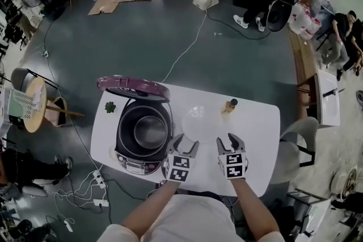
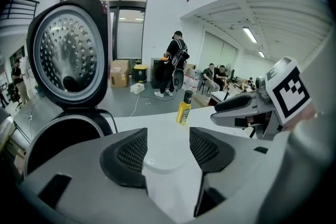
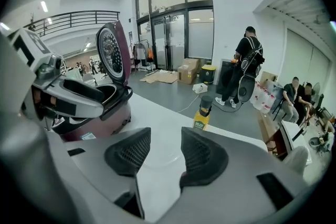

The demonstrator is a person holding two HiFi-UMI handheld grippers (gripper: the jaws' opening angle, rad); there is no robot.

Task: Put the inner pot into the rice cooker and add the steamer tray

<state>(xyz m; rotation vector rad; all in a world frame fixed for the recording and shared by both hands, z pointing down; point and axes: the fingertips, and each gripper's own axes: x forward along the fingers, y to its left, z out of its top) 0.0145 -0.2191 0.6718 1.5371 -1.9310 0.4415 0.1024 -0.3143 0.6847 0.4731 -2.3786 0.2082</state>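
a: steamer tray, where does it sit, and why are both grippers crowding it?

b: it lies flat on the white worktop, just right of the rice cooker and in front of a small yellow bottle. the left gripper is at its near left edge and the right gripper at its near right edge. i'd judge a two-sided lift is being set up, since a wide, shallow disc stays level more easily from two edges than from one.

a: is either of them gripping it?

b: no. in the left gripper view the jaws stand wide apart, with the tray's near rim showing low between them and the pads not pressing on it. the right gripper view also shows its jaws apart, with bare worktop and only a faint curve of the tray between them.

a: and the inner pot?

b: the inner pot is already down in the cooker body, its metal visible through the opening. the lid stands hinged up at the back, which leaves the mouth free for the tray to come in from the right.

a: so what's left?

b: by my reading, only the tray. each gripper has to close on a thin rim, and the bottle just behind is the thing to avoid knocking. the tray looks pale and translucent, probably light, so an uneven pinch could tip it.
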